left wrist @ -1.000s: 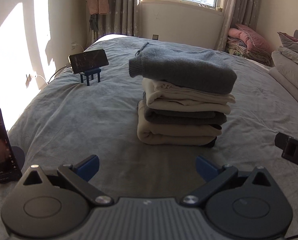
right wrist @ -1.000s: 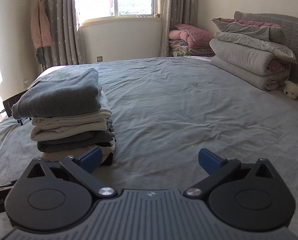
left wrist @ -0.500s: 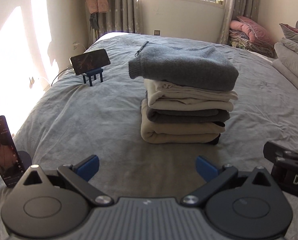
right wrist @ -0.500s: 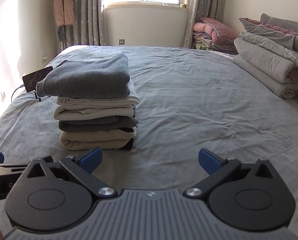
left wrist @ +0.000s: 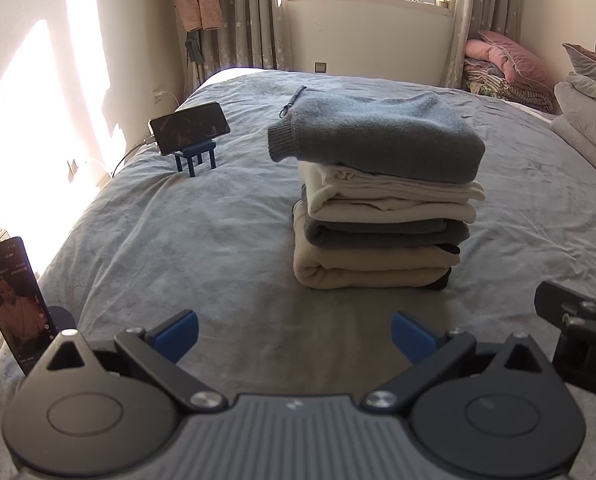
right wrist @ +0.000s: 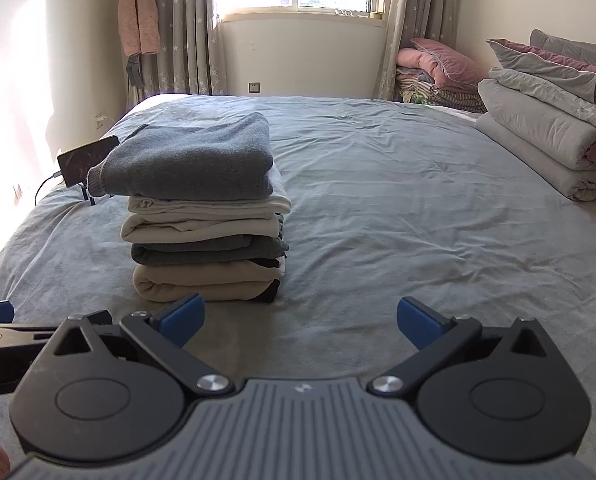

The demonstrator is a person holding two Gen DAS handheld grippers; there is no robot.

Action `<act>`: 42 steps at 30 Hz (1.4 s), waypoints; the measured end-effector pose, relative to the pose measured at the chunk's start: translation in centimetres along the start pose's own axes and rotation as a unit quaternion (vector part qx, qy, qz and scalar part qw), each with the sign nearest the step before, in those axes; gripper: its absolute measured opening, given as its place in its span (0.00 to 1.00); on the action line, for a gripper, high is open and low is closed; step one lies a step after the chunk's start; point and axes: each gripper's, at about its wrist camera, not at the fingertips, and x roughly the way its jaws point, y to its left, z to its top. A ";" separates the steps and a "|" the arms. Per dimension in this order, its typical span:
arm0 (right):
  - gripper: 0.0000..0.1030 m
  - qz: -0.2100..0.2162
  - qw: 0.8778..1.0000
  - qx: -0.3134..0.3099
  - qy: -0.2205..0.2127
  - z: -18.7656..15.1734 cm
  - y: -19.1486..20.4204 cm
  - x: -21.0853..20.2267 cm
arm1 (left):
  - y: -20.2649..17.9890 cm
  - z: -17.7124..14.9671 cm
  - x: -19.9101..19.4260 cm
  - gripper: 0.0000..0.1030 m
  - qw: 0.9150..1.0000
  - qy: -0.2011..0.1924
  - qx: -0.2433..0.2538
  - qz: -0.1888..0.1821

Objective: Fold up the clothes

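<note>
A stack of folded clothes [left wrist: 382, 208] stands on the grey-blue bedspread [left wrist: 201, 240], nearer the left edge of the bed than the right. A blue-grey knitted sweater [left wrist: 378, 140] lies on top of cream, dark grey and beige layers. The left gripper [left wrist: 293, 332] and the right gripper [right wrist: 300, 316] both hover near the foot edge with their blue-tipped jaws spread wide and nothing between them, each well short of the stack.

The main risk is the stack itself. The top sweater overhangs the layers below on the left side, its ribbed cuff hanging free, so a nudge from either gripper, or another garment set down off-centre, would likely slide it off or tip the whole stack. The soft bedspread gives little support, which makes a lean more probable.

A second hazard is on the left edge: a dark phone on a small blue stand [left wrist: 189, 132] and an upright phone with a lit screen [left wrist: 15, 300] near the left corner. A wide left-hand sweep could knock either over. No unfolded garment is clearly visible, so the next pick is uncertain.
</note>
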 end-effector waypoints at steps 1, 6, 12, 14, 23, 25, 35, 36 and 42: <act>1.00 0.002 1.000 0.000 0.000 0.0 0.0 0.0 | 0.0 0.0 0.0 1.00 1.000 0.000 0.000 0.000; 1.00 0.001 1.000 0.000 -0.002 0.0 0.0 -0.2 | 0.1 0.0 0.0 1.00 1.000 0.001 -0.001 -0.003; 1.00 0.003 1.000 0.002 -0.002 0.0 0.0 -0.3 | 0.1 0.0 0.0 1.00 1.000 0.001 -0.001 -0.001; 1.00 0.004 1.000 0.001 -0.002 0.0 0.0 -0.3 | 0.1 0.0 0.0 1.00 1.000 0.001 0.000 -0.001; 1.00 0.006 1.000 0.001 -0.003 0.0 0.1 -0.4 | 0.0 0.0 0.1 1.00 1.000 0.002 0.000 0.001; 1.00 0.006 1.000 0.002 -0.002 0.0 0.1 -0.4 | 0.0 0.0 0.1 1.00 1.000 0.002 0.001 0.001; 1.00 0.007 1.000 0.002 -0.004 -0.1 0.1 -0.5 | -0.1 -0.1 0.1 1.00 1.000 0.002 0.004 0.002; 1.00 0.006 1.000 0.002 -0.004 -0.1 0.1 -0.5 | -0.2 -0.1 0.2 1.00 1.000 0.002 0.005 0.002; 1.00 0.006 1.000 0.001 -0.005 0.0 0.1 -0.6 | -0.3 -0.1 0.2 1.00 1.000 0.005 0.007 -0.005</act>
